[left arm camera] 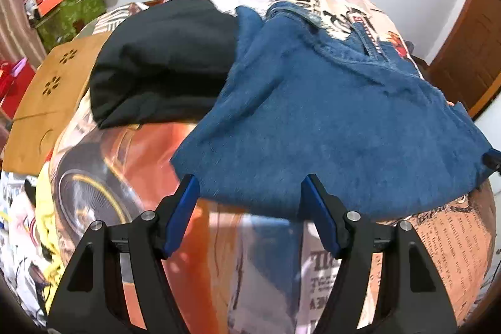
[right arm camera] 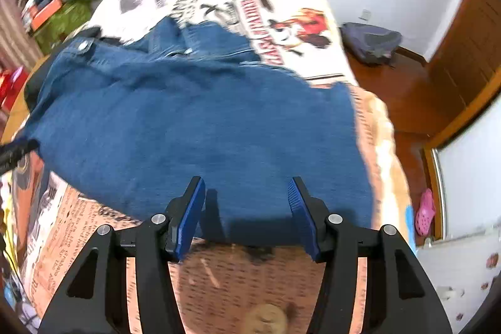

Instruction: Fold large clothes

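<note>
Jeans (left arm camera: 313, 127) lie folded on the printed bedspread (left arm camera: 438, 240), near its edge. Left gripper (left arm camera: 250, 187) and right gripper (right arm camera: 247, 187): jaws spread, nothing pinched, both just short of the denim hem. Black garment (left arm camera: 162, 61) touches the jeans' left side, wooden board (left arm camera: 53, 96) beyond. Backpack (right arm camera: 369, 43) and pink shoe (right arm camera: 424, 212) on the floor.

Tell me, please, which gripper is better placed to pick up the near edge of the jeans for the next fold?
Probably the right gripper: the jeans' near edge runs squarely between its open fingers. The left gripper sits at the jeans' corner, partly over bedspread.
</note>
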